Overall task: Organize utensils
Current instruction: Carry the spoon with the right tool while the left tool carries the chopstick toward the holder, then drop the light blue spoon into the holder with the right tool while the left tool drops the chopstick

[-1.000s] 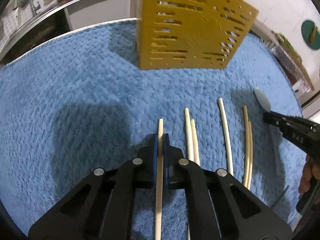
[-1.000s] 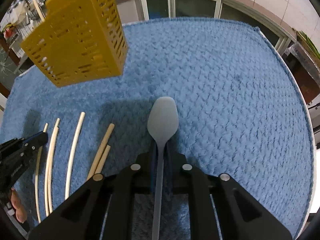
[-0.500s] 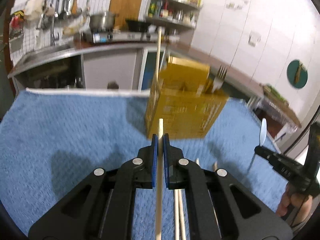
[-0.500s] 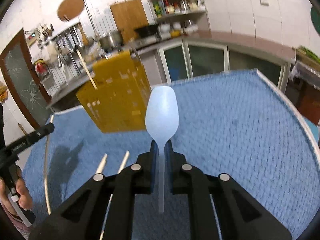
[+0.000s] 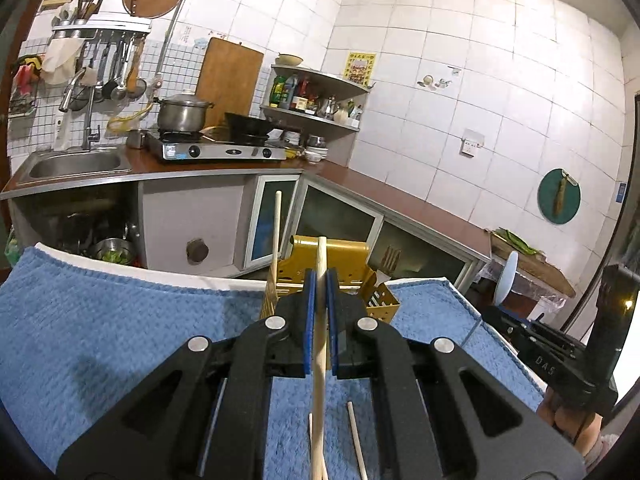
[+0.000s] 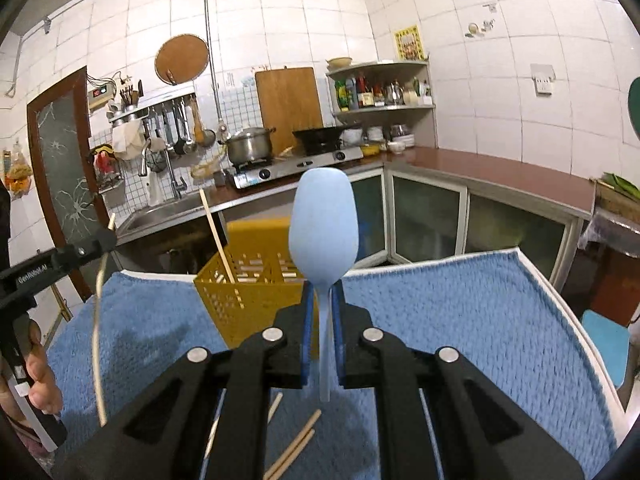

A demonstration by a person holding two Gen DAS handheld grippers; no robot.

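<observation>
My left gripper (image 5: pixel 319 300) is clamped on a pale, round wooden chopstick (image 5: pixel 320 344) that runs straight up between the blue pads (image 5: pixel 307 320), its tip pointing to 12 o'clock over the yellow perforated plastic utensil basket (image 5: pixel 380 300). The basket stands on a blue, nubbly towel (image 5: pixel 120 340); a second chopstick (image 5: pixel 275 240) leans out of it at about 11 o'clock, and a fork (image 5: pixel 390 260) stands in it tines up, toward 1 o'clock. Loose chopsticks (image 5: pixel 356 440) lie on the towel beneath my fingers at 6 o'clock.

My right gripper (image 6: pixel 322 304) pinches the thin handle of a smooth, pale blue plastic spoon (image 6: pixel 323 232), the oval bowl upright at 12 o'clock, lifted clear of the towel (image 6: pixel 460 320). The basket (image 6: pixel 240 300) sits behind it at 10 o'clock. Both tools are held roughly level, aimed forward at the basket. From this side my left tool (image 6: pixel 60 264) shows at 9 o'clock with its chopstick (image 6: pixel 98 320) hanging down.
</observation>
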